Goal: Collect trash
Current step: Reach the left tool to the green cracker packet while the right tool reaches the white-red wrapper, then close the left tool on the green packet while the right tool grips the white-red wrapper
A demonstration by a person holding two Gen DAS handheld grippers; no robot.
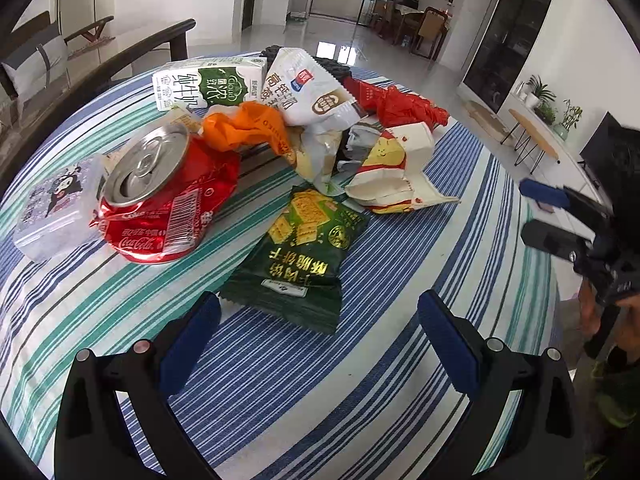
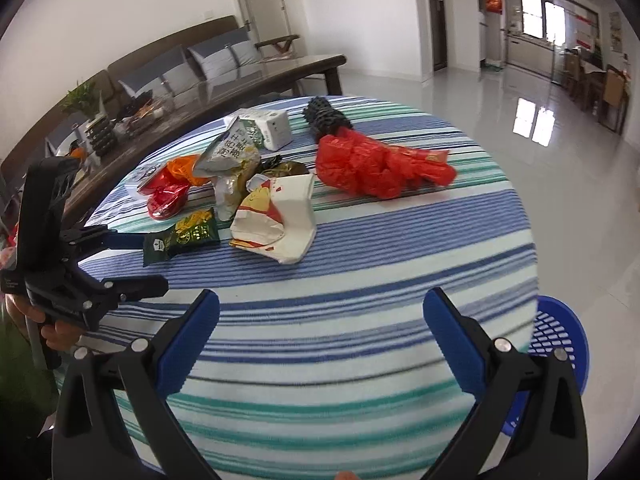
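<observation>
Your left tongs [image 1: 318,308] hang spread wide and empty over the striped table [image 1: 304,380], their tips just short of the green cracker packet [image 1: 304,252]. Beyond it the trash lies clustered: crushed cola can [image 1: 160,200], milk carton [image 1: 204,82], orange wrapper [image 1: 244,126], white snack bag [image 1: 308,88], paper food box [image 1: 400,168], red plastic bag [image 2: 380,164]. Your right tongs [image 2: 320,308] also gape empty. A blue basket [image 2: 560,344] stands beside the table.

Bright daylight from far windows [image 2: 538,16]; floor [image 2: 532,120] glare; fisheye edges bent, dark corners.
</observation>
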